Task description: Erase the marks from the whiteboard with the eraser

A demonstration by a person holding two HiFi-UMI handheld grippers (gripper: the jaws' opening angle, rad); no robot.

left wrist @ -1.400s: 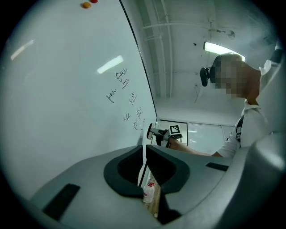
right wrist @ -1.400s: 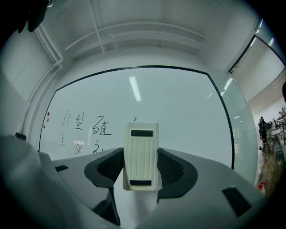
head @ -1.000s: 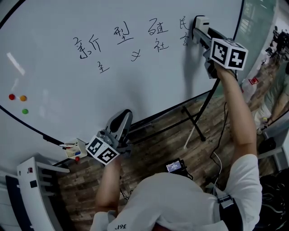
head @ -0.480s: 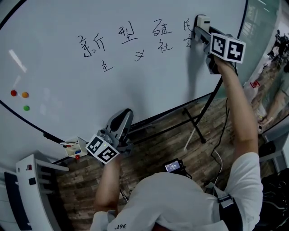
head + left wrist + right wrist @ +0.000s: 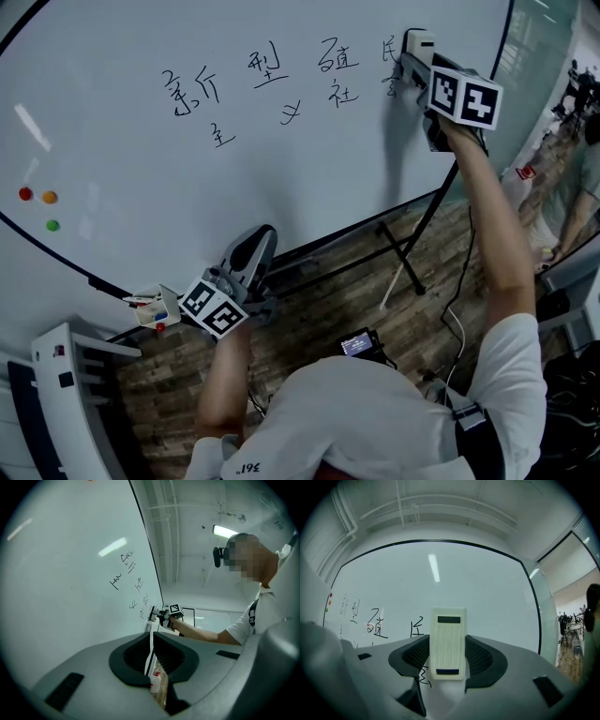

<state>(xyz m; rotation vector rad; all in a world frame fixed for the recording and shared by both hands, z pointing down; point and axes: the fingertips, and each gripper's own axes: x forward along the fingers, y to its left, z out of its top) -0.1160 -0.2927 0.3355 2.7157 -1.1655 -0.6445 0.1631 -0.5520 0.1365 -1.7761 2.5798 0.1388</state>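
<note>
right gripper (image 5: 447,651) is clamped on the eraser (image 5: 447,627), which looks pressed against the whiteboard (image 5: 187,178) at the right end of the writing (image 5: 262,84), right on the last characters. left gripper (image 5: 255,246) hangs low by the board's bottom edge, jaws together with nothing in them.

none of the writing looks wiped yet, so nearly the whole job's ahead. my take: get the pad flat on the board, not up on an edge, press evenly, sweep left along the top row, then come back along the lower row with some overlap. also watch that the eraser doesn't twist in the jaws.
</note>
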